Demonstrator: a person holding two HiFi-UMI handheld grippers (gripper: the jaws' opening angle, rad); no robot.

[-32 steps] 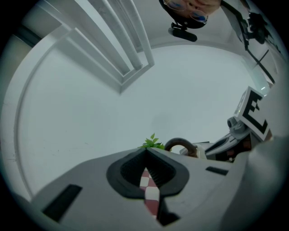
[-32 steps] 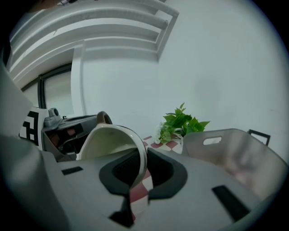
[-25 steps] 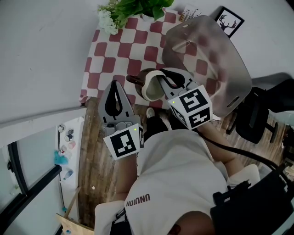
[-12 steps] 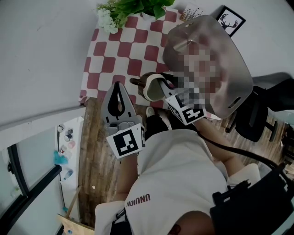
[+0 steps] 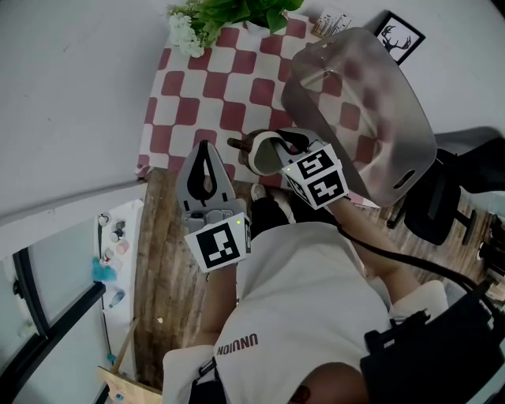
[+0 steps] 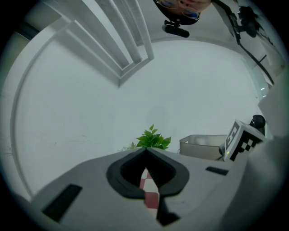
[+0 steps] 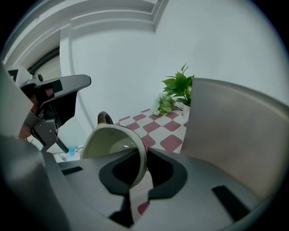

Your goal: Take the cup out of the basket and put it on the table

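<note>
A cream cup (image 5: 263,155) with a brown handle hangs tilted over the near edge of the red-and-white checked cloth (image 5: 207,88). My right gripper (image 5: 278,145) is shut on its rim. In the right gripper view the cup's wall (image 7: 114,141) is pinched between the jaws of that gripper (image 7: 142,158), mouth toward the camera. The grey translucent basket (image 5: 380,118) stands just right of the cup, its wall (image 7: 235,131) filling that view's right side. My left gripper (image 5: 203,148) hovers left of the cup, shut and holding nothing; between its jaws (image 6: 145,152) only checked cloth shows.
A green plant (image 5: 230,11) with white flowers stands at the cloth's far edge, a framed deer picture (image 5: 399,35) behind the basket. A black chair (image 5: 451,193) is at the right. A wooden tabletop (image 5: 170,292) runs toward me, with small paint pots (image 5: 117,237) left of it.
The right gripper with the cup has shifted slightly away from me and turned a little. The left gripper has barely moved.
</note>
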